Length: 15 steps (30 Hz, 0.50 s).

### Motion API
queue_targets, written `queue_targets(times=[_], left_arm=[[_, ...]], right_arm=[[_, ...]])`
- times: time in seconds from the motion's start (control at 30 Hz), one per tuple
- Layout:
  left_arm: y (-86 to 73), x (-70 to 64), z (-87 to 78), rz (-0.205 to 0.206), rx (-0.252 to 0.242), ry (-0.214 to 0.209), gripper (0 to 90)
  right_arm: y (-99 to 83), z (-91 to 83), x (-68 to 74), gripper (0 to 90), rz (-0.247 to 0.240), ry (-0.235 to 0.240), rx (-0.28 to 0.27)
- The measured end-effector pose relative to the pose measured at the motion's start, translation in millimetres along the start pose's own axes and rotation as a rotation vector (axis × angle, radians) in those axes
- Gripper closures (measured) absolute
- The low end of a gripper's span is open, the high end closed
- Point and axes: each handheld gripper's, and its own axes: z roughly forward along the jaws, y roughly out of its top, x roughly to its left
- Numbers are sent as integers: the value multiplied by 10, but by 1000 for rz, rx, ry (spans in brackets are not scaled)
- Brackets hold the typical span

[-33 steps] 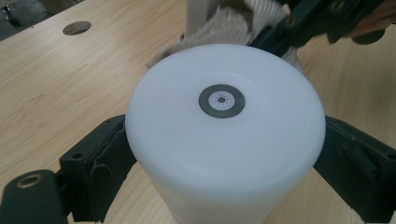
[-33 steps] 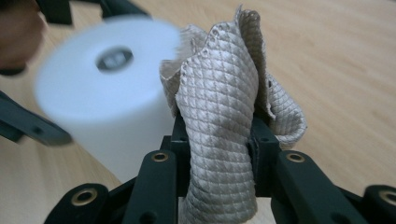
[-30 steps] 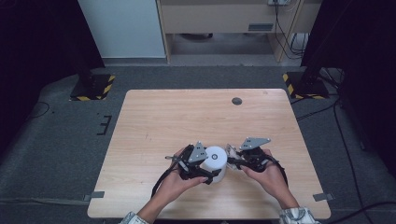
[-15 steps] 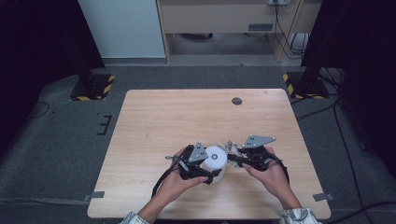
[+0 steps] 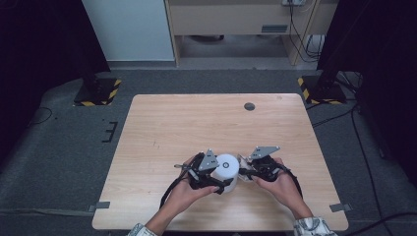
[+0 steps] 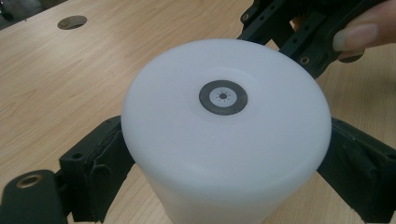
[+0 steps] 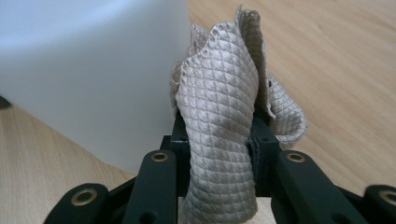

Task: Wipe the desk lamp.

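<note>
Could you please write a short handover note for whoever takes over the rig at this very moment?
Left gripper: jaws closed around the white cylinder, which stands upright near the table's front edge.
Right gripper: shut on a beige quilted cloth, held against the cylinder's side.
Done: both items gripped and brought together.
Left: probably wiping the cylinder with the cloth; how far that has got cannot be told.

canister (image 6: pixel 224 140): plain milky white, with a small dark grey ring on top around a white centre with tiny dots
cloth (image 7: pixel 219 126): beige-grey, quilted little diamond pattern all over
grippers' jaws: black, brass-coloured rivets
table (image 5: pixel 196 123): light wood grain
</note>
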Motion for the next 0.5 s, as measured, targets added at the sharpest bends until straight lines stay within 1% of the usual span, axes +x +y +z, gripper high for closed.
queue_targets(times=[0.07,0.13,0.2,0.27,0.4,0.5], left_arm=[[-1,3,0,2,0,-2,80],[2,4,-1,2,2,-2,80],[1,4,2,2,-1,-3,80],[3,4,0,3,2,-3,80],[3,4,-1,3,3,-3,80],[4,4,0,4,3,-3,80]], right_arm=[[-13,17,-1,698,-3,1,11],[-6,2,7,698,-3,-2,6],[18,-49,19,698,-6,-7,-17],[57,-137,31,698,-2,-5,-53],[119,-259,44,698,-2,-4,-110],[123,-265,49,697,-2,-3,-112]])
